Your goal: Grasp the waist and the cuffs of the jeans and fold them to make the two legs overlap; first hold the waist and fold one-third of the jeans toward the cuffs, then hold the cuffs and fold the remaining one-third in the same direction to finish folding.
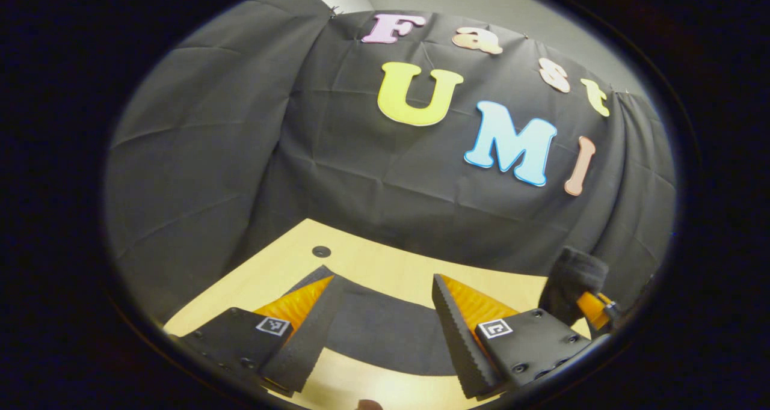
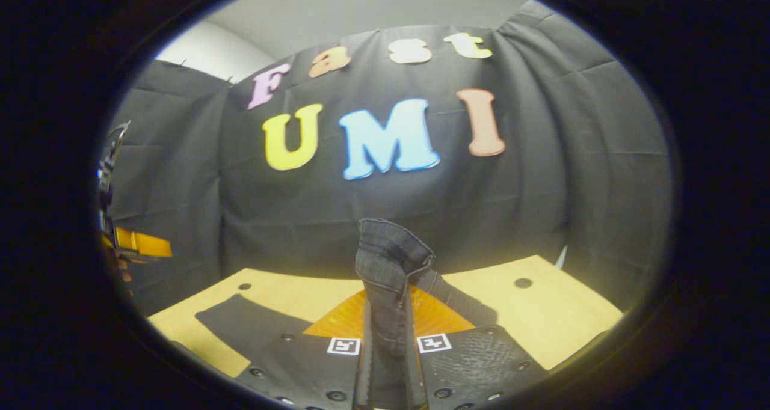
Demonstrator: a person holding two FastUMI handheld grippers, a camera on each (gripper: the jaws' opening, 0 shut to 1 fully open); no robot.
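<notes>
In the right gripper view, the right gripper [image 2: 385, 362] is clamped on a bunched fold of the dark grey denim jeans [image 2: 388, 266], which stands up between its two fingers and rises above them. More of the fabric trails down ahead of it onto the pale yellow wooden table [image 2: 559, 320]. In the left gripper view, the left gripper [image 1: 385, 338] is spread wide with nothing between its fingers, hovering above the jeans lying flat on the table just ahead of it.

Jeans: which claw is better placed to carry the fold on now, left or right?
Right, probably. The right claw is shut on the jeans, lifted above the table. The left claw is open, holding nothing.
</notes>
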